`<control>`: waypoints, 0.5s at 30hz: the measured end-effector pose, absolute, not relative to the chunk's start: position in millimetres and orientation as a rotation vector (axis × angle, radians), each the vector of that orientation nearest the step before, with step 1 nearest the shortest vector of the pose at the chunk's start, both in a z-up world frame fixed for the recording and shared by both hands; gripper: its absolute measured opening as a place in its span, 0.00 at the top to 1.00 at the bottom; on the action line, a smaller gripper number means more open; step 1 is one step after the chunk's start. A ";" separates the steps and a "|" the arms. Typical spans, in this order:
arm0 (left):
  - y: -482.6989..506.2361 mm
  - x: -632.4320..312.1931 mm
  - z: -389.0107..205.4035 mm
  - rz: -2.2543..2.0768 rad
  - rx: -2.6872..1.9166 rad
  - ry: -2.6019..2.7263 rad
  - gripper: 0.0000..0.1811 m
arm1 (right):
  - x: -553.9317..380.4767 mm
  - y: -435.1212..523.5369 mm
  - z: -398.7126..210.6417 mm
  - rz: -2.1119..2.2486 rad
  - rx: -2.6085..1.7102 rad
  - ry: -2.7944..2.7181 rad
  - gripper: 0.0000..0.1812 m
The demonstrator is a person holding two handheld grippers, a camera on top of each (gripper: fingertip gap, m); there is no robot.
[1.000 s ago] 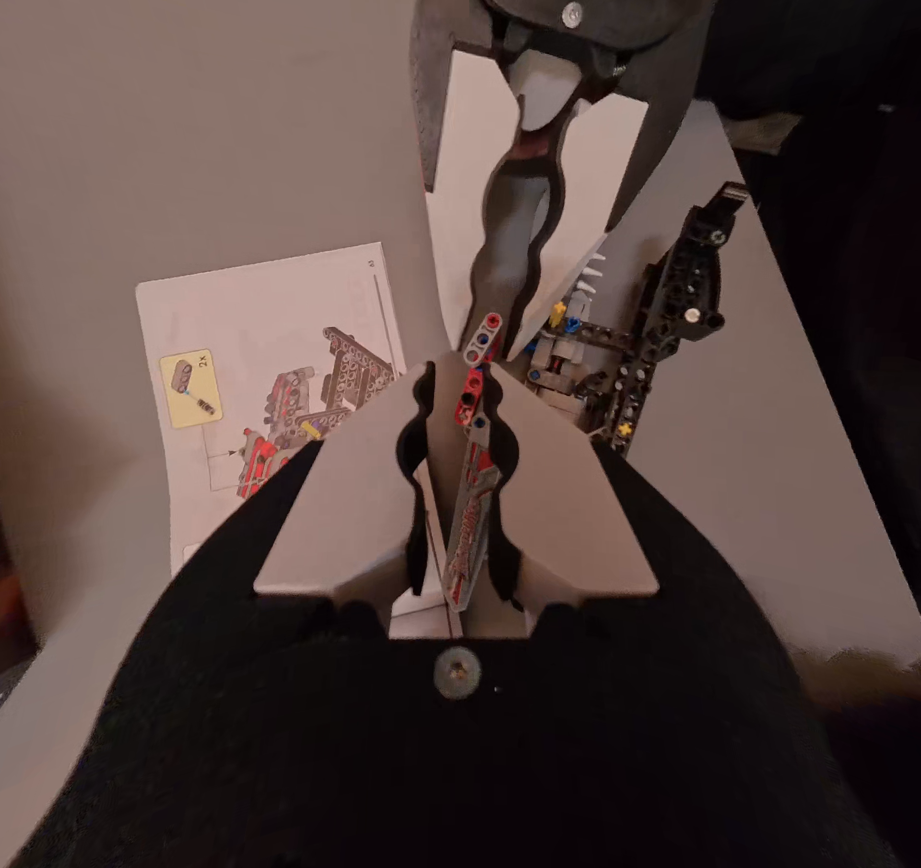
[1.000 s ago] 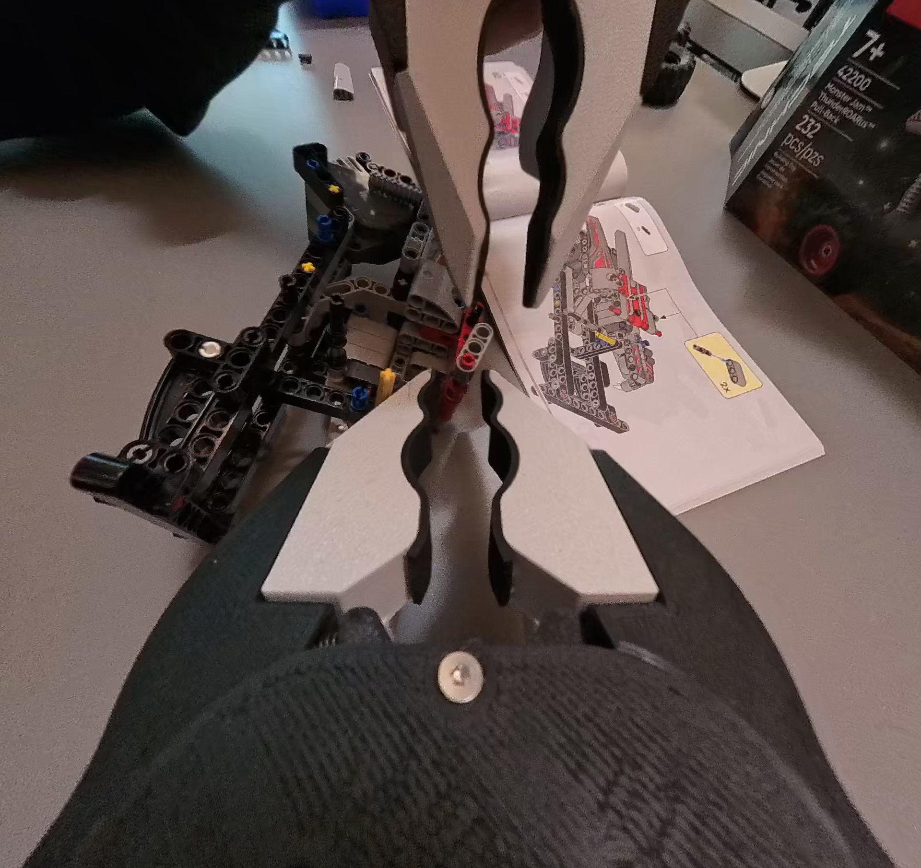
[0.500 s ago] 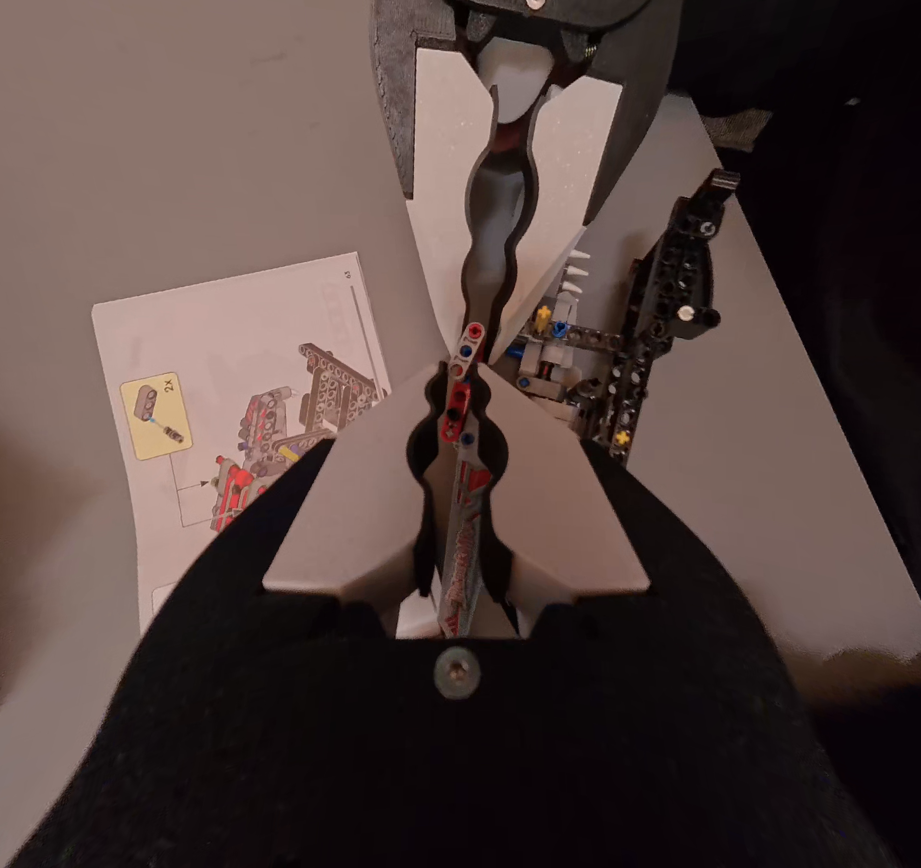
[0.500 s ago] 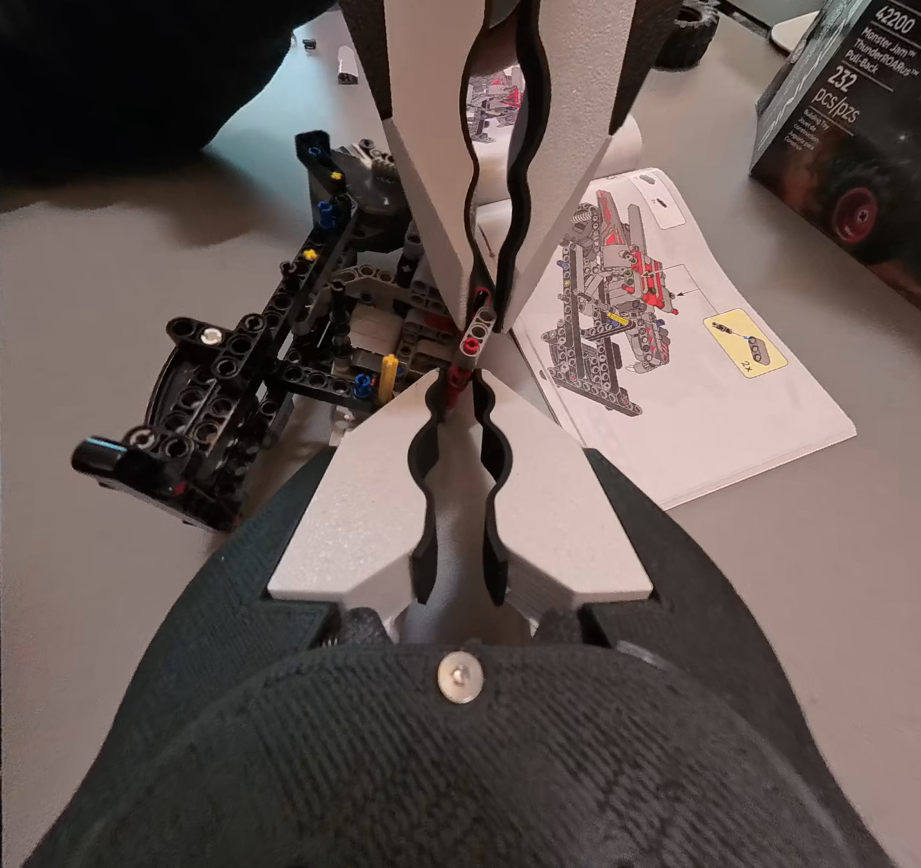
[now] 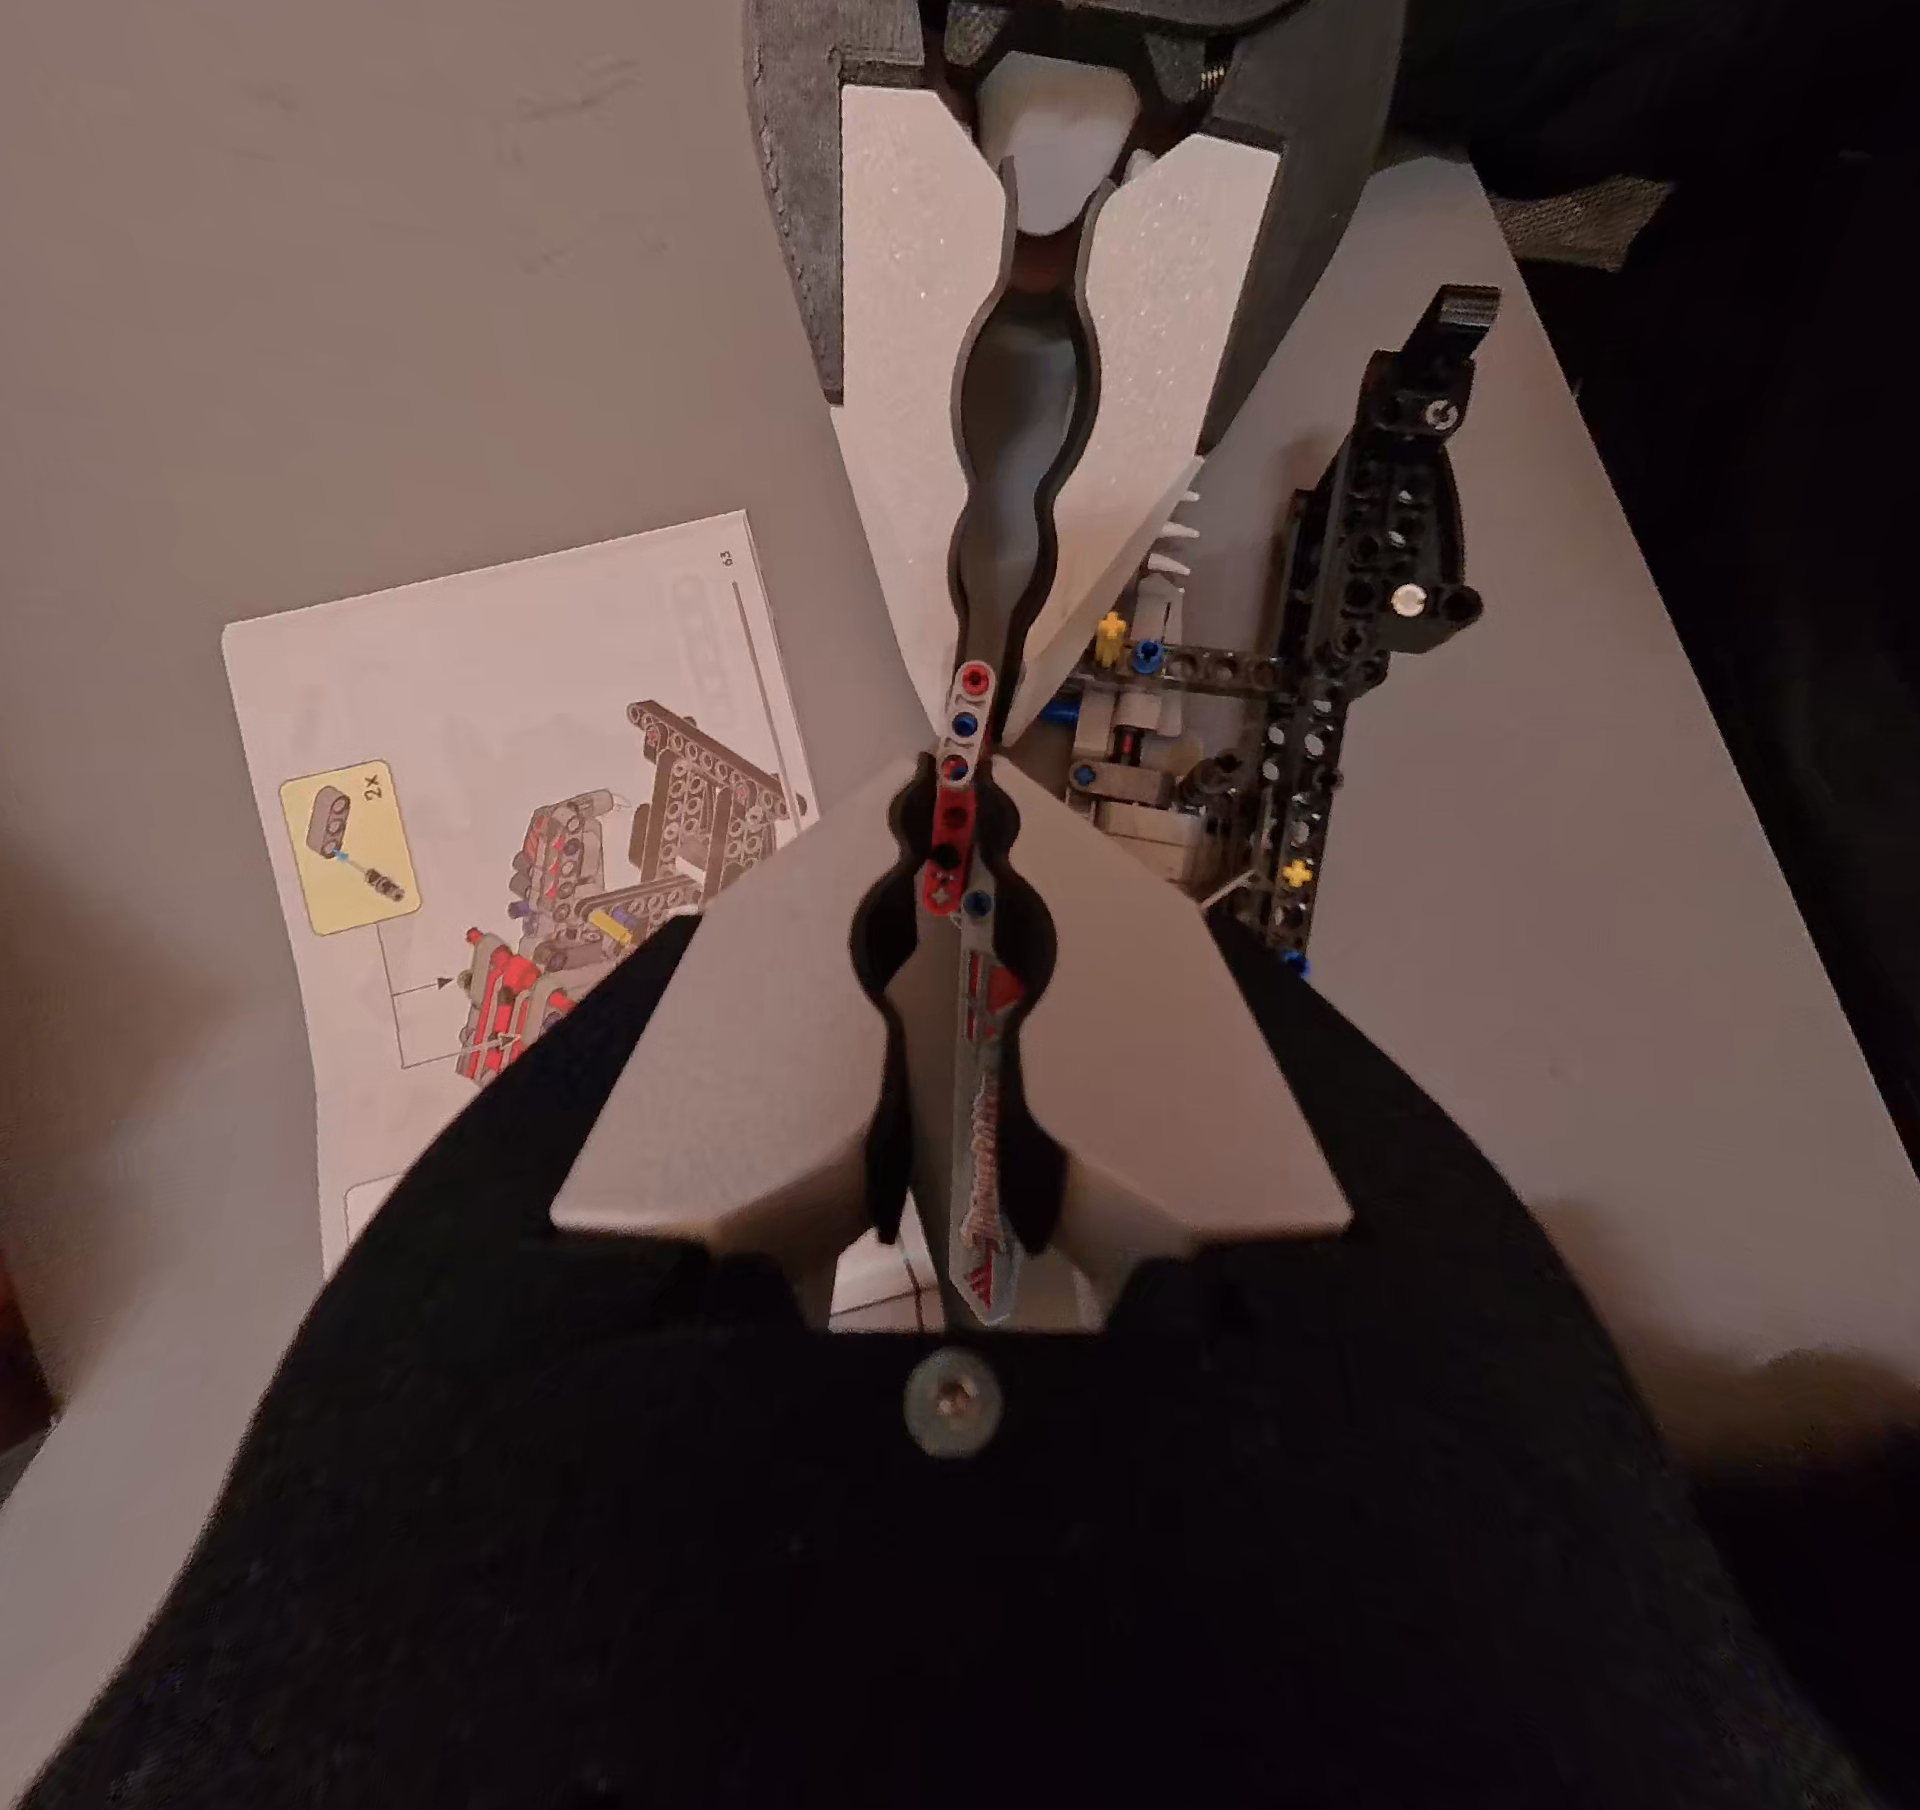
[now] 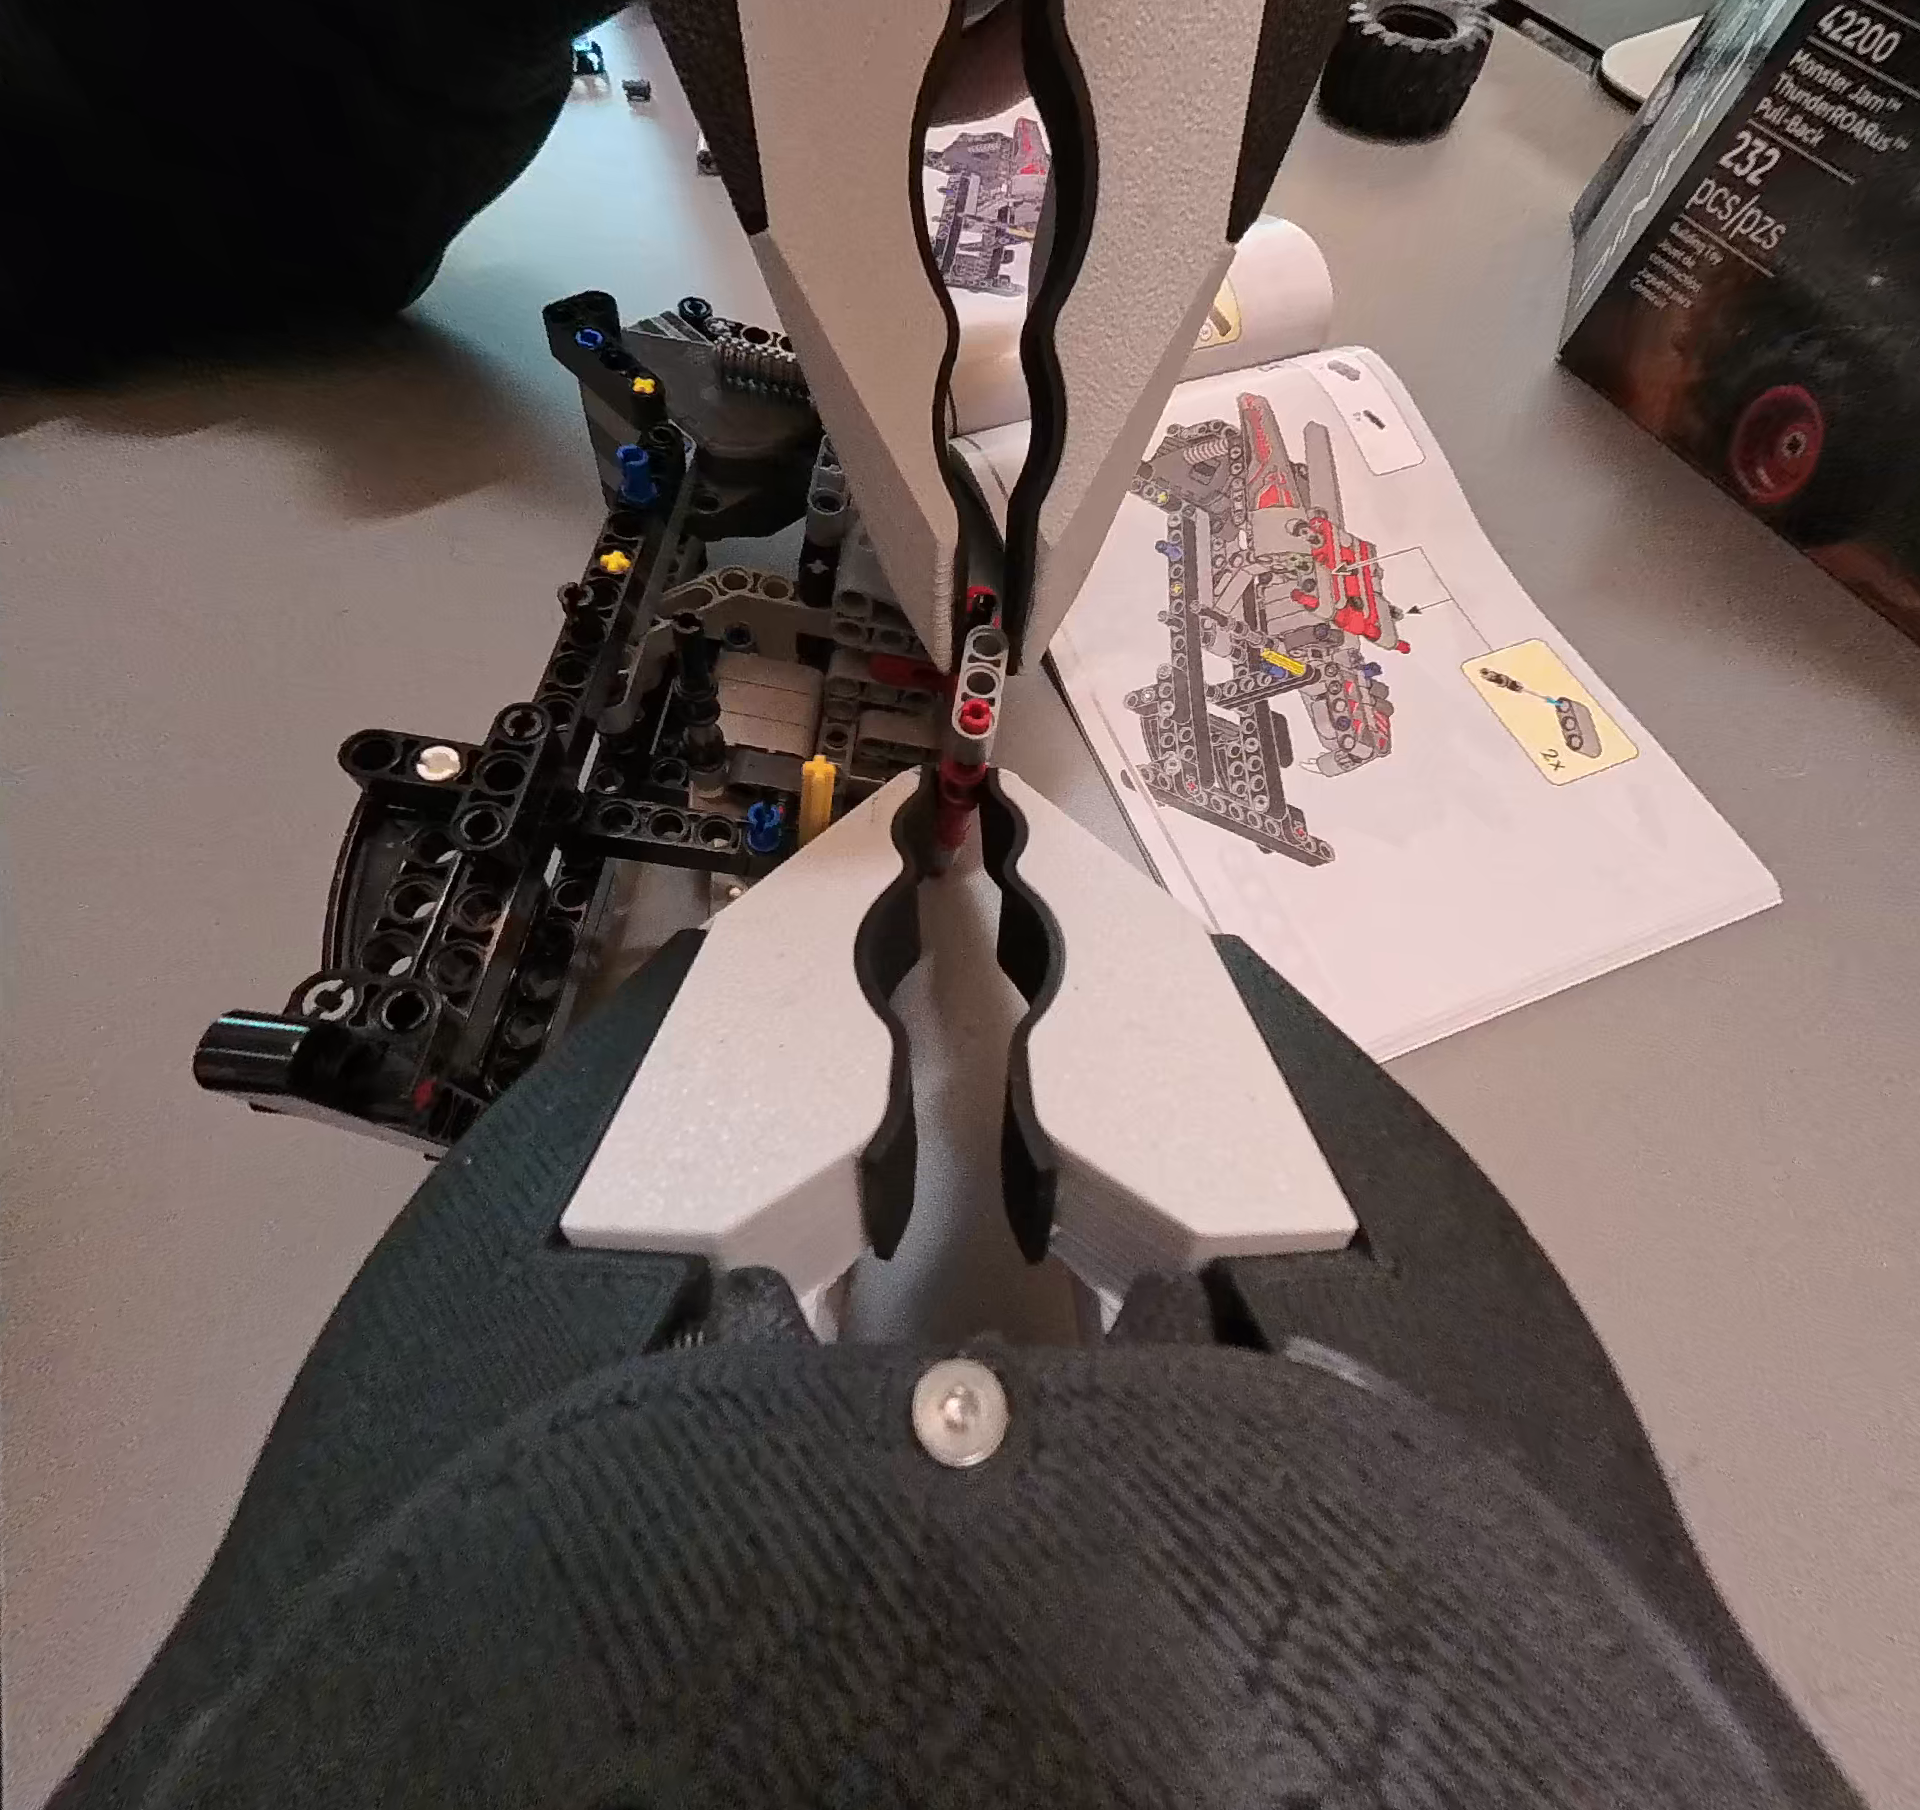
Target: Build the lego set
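Observation:
My left gripper [image 5: 951, 773] is shut on a long grey-and-red stickered panel [image 5: 982, 1116]. A red beam [image 5: 951, 830] and a small grey three-hole beam [image 5: 966, 721] stick out past its tips. My right gripper [image 6: 961, 784] faces it tip to tip and is shut on a small red pin piece [image 6: 954, 799] at the near end of the grey beam [image 6: 982, 669]. Each gripper shows from above in the other's view: the right in the left wrist view [image 5: 992, 711], the left in the right wrist view [image 6: 982, 617]. The black and grey chassis [image 6: 499, 825] lies on the table beneath.
The open instruction booklet [image 6: 1455, 825] lies beside the chassis [image 5: 1340, 721] and also shows in the left wrist view [image 5: 499, 721]. The set's box [image 6: 1766, 254] stands at the right, black tyres [image 6: 1403, 67] behind it. The table edge [image 5: 1558, 617] runs just beyond the chassis.
Both grippers have swung into line, tip to tip, and come closer together. The grey beam stays between them and both grips look unchanged.

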State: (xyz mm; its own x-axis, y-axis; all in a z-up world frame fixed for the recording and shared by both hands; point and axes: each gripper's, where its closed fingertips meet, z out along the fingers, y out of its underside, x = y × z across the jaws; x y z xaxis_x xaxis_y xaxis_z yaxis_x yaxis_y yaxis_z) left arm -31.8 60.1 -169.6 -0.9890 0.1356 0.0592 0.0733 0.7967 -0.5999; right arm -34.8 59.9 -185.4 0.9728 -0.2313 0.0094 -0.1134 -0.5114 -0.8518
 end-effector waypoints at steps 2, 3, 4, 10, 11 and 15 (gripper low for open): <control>60.0 -32.0 -169.5 0.956 -0.164 -2.883 0.97 | -34.8 59.9 -185.4 -0.151 -2.112 0.241 0.96; 59.9 -31.9 -169.4 0.955 -0.157 -2.882 0.97 | -34.9 60.0 -185.4 -0.150 -2.112 0.241 0.96; 59.7 -31.6 -169.5 0.953 -0.146 -2.881 0.97 | -34.8 59.9 -185.4 -0.151 -2.112 0.241 0.96; 59.3 -31.1 -170.0 0.973 -0.136 -2.863 0.97 | -34.7 60.0 -185.3 -0.140 -2.111 0.248 0.96; 59.2 -30.8 -170.0 0.974 -0.136 -2.864 0.98 | -34.6 60.0 -185.3 -0.141 -2.111 0.247 0.96; 60.6 -27.7 -168.3 0.981 -0.136 -2.890 0.97 | -34.2 59.9 -185.4 -0.134 -2.110 0.254 0.96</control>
State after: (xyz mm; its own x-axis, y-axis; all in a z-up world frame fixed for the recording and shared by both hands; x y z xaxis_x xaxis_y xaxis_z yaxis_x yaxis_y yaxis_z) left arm -27.7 60.6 -168.3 -0.9923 0.1119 0.0533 0.0563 0.7904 -0.6100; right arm -34.2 59.9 -185.4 0.9722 -0.2343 -0.0057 -0.1275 -0.5083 -0.8517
